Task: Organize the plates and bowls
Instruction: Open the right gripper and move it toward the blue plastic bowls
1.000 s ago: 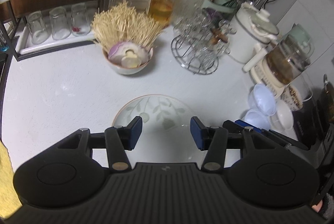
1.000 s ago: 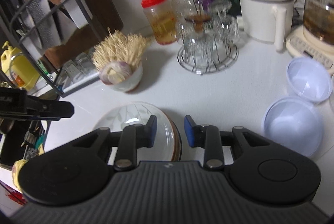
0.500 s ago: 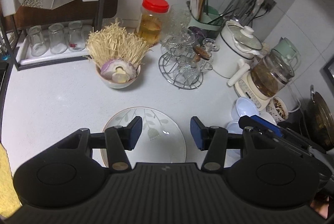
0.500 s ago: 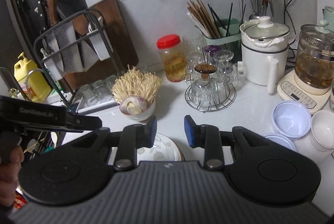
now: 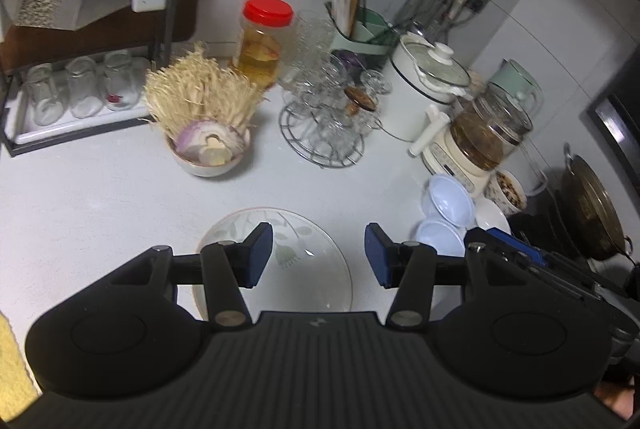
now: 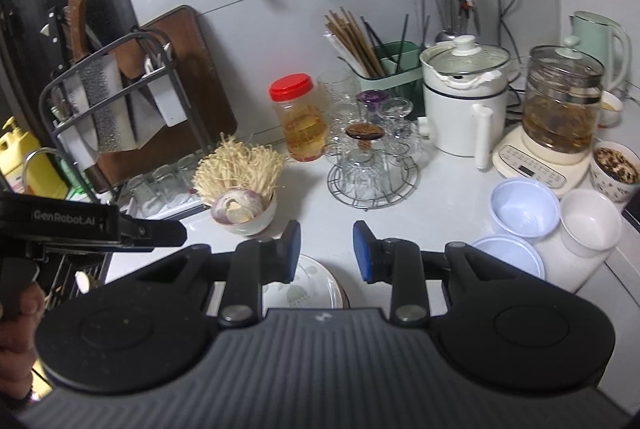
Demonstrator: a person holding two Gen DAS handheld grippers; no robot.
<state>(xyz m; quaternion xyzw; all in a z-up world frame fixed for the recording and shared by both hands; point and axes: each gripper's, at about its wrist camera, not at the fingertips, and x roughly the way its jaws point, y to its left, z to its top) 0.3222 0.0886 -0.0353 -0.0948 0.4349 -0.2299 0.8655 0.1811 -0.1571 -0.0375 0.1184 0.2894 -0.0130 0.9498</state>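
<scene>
Left wrist view looks down on the leaf-patterned plate (image 5: 296, 249), flat on the worktop (image 5: 100, 197) under the left gripper (image 5: 319, 255), whose released jaws grip nothing. Pale bowls (image 6: 524, 209) cluster nearby to the right, probably awaiting stacking. Right gripper (image 6: 326, 251) hangs likewise released.

We see a leaf-patterned plate (image 5: 304, 249) flat on the counter; two pale blue bowls (image 6: 524, 211) upright, touching; a white bowl (image 6: 591, 221) just beside them.
</scene>
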